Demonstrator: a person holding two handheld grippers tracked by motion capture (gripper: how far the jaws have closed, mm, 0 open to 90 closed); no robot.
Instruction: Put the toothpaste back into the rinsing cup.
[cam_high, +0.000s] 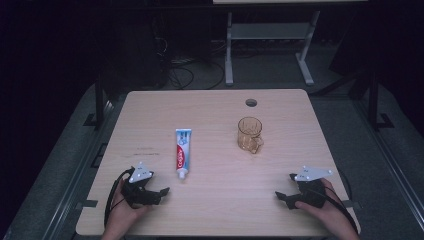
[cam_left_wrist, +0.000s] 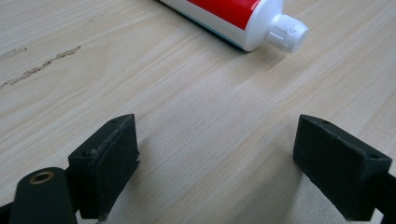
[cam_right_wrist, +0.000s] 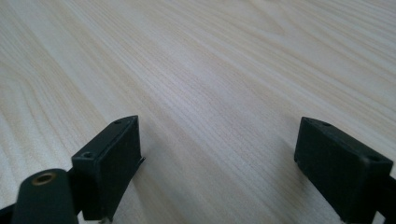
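The tube (cam_high: 182, 153) lies flat on the table (cam_high: 220, 210), left of centre, lengthwise toward the far edge, with its white cap (cam_high: 182, 173) pointing at the near edge. The left gripper (cam_high: 159, 194) rests on the table just near-left of the cap, close to it but not touching; its jaws stand wide apart with nothing between them. In the left gripper view, the left gripper (cam_left_wrist: 217, 154) shows bare wood between its two black pads, and the tube (cam_left_wrist: 224, 16) sits ahead of it, cap (cam_left_wrist: 288, 32) to the right, clear of both pads. The cup (cam_high: 249, 134), amber and see-through, stands upright to the right of the tube, well apart from it, handle toward the near edge. The right gripper (cam_high: 285, 196) rests well to the right of the tube, near the table's near-right corner, nearer than the cup. Its jaws are also spread wide and hold nothing; in the right gripper view, the right gripper (cam_right_wrist: 218, 156) has bare wood between and ahead of the pads. A hand holds each gripper from the near edge.
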